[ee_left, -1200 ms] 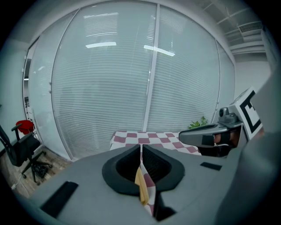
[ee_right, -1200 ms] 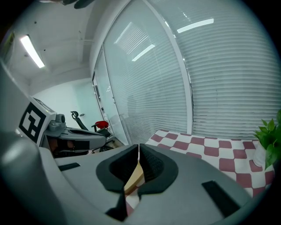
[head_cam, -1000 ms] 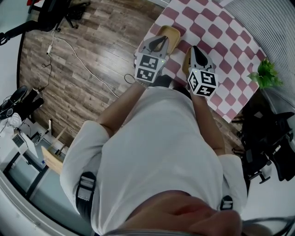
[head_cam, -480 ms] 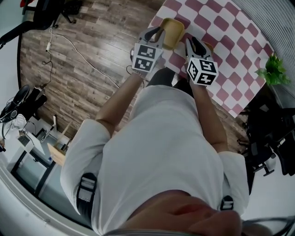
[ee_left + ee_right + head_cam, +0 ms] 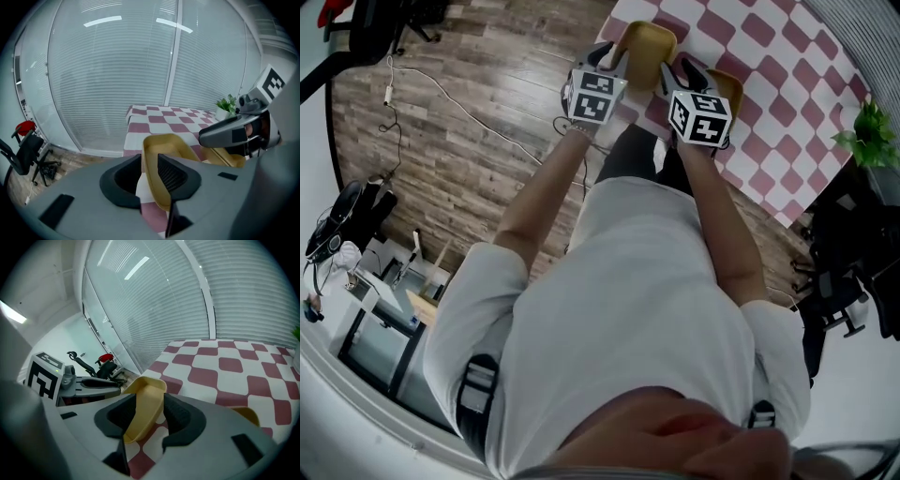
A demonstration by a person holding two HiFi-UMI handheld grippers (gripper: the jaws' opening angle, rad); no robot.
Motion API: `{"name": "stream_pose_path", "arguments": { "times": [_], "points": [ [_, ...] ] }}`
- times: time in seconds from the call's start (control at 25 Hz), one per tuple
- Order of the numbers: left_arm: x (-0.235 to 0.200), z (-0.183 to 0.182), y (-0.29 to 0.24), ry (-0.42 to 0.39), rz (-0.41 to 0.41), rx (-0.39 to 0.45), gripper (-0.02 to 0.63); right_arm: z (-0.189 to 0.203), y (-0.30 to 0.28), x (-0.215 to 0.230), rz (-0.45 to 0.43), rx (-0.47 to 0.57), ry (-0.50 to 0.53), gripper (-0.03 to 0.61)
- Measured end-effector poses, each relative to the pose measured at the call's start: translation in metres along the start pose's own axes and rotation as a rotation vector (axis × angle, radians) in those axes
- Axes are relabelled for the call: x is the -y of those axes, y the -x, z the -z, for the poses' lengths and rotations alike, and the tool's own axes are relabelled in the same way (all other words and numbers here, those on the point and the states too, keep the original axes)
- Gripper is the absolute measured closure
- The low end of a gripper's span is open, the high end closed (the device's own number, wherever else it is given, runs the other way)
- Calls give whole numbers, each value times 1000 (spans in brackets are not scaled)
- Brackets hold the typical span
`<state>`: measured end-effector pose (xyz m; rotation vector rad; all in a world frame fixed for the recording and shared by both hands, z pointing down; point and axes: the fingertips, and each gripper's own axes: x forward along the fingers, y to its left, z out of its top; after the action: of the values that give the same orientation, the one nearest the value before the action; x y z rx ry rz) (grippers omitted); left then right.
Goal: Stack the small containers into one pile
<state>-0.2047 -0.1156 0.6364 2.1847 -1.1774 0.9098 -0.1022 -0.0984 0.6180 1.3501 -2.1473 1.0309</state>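
Note:
Two shallow yellow containers lie on the checked table. In the head view the left container (image 5: 649,42) is near the table's corner and the right container (image 5: 729,89) shows beside the right marker cube. My left gripper (image 5: 614,54) straddles the left container's (image 5: 166,143) left wall. Its jaws have just been opening, and a gap shows beside the wall. My right gripper (image 5: 684,67) has also just been opening and stands wide. The left container (image 5: 147,390) shows between its pads, untouched. The right container's rim (image 5: 247,416) peeks out to its right.
The pink-and-white checked table (image 5: 769,56) ends close to the left of the containers, with wooden floor (image 5: 469,141) and a cable below. A potted plant (image 5: 872,127) stands at the table's right end. Blinds (image 5: 140,61) rise behind the table. Office chairs stand around.
Both grippers have come down and forward to the containers at the table's near corner. Their jaws, shut before, now stand apart.

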Motion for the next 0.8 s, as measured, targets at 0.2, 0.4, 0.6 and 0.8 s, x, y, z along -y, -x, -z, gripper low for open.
{"name": "stream_pose_path", "arguments": {
  "times": [0.2, 0.4, 0.6, 0.8],
  "points": [
    [-11, 23, -23, 33, -27, -57, 502, 21, -20, 6, 27, -65, -40, 393],
    [-14, 31, -33, 73, -36, -57, 503, 25, -29, 2, 53, -120, 6, 393],
    [-12, 28, -32, 82, -35, -35, 543, 34, -36, 6, 107, -215, 64, 411],
    [-7, 26, -26, 119, -33, -32, 563, 35, -37, 7, 122, -236, 75, 467]
  ]
}}
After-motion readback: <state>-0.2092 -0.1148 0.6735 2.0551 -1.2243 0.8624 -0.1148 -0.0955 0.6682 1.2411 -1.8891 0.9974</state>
